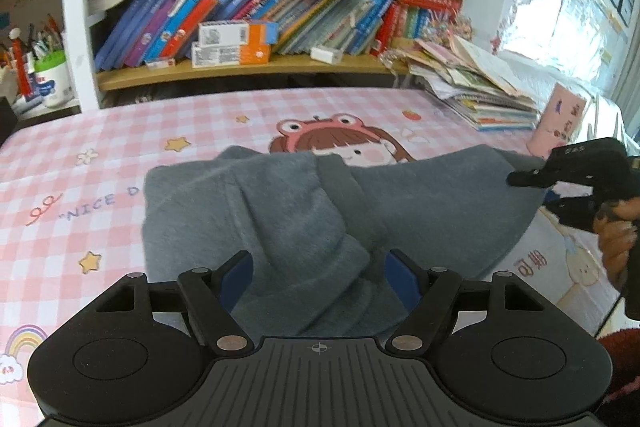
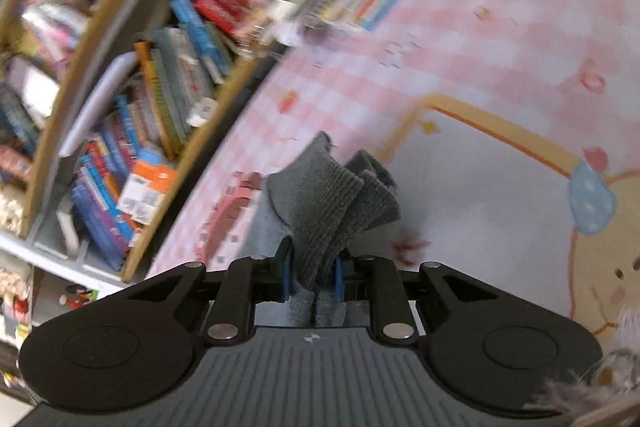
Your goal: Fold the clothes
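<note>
Pinching ribbed cuff of grey garment (image 2: 332, 203) tight w/ right gripper (image 2: 312, 277), lifting it off pink checked mat (image 1: 100, 163). Holding left gripper (image 1: 318, 281) wide over garment, gripping nothing.

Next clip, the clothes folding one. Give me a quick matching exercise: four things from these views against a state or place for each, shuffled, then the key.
Things:
1. left gripper
2. right gripper
3. grey garment
4. books

States or places:
A. leaning in a row on the shelf
B. shut on a ribbed grey edge
C. open, with grey cloth between its fingers
D. spread on the pink checked cover

Pairs: 1-C, 2-B, 3-D, 4-A
</note>
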{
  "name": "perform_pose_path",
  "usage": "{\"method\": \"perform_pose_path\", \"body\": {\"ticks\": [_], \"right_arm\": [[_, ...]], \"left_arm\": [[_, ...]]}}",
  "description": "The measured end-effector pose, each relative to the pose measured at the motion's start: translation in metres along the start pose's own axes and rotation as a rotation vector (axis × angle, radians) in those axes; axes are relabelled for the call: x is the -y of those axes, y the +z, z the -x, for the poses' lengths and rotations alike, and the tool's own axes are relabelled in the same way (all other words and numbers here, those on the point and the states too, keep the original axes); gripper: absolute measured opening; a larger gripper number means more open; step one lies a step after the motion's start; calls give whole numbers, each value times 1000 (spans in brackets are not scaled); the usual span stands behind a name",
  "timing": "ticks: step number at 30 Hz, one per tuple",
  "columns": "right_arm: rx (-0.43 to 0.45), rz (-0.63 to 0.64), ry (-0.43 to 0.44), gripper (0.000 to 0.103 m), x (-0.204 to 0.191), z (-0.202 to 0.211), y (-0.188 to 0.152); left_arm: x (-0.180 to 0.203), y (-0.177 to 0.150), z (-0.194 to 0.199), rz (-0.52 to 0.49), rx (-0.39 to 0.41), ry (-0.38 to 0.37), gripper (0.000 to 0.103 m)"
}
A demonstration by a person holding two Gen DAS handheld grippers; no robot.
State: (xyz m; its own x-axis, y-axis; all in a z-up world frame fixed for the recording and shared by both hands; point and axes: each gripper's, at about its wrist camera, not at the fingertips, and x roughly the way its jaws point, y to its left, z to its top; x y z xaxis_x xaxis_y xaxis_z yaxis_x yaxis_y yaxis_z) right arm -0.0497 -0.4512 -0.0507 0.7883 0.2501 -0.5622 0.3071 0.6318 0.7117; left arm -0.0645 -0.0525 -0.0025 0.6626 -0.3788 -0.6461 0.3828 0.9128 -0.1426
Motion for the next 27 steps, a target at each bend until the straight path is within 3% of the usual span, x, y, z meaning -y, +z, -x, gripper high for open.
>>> {"method": "perform_pose_path", "body": {"ticks": [11,21,27], "right_arm": [[30,255,131,18,-104,16,-26],[-15,571,249,18,-202,15,-85],[-70,738,272,18,-234,5,-129]], "left_arm": [[-65,-5,24,133,76,49,75],[-110,-15,42,185,101,55,75],[-128,-23,52,194,104,59,75]]}}
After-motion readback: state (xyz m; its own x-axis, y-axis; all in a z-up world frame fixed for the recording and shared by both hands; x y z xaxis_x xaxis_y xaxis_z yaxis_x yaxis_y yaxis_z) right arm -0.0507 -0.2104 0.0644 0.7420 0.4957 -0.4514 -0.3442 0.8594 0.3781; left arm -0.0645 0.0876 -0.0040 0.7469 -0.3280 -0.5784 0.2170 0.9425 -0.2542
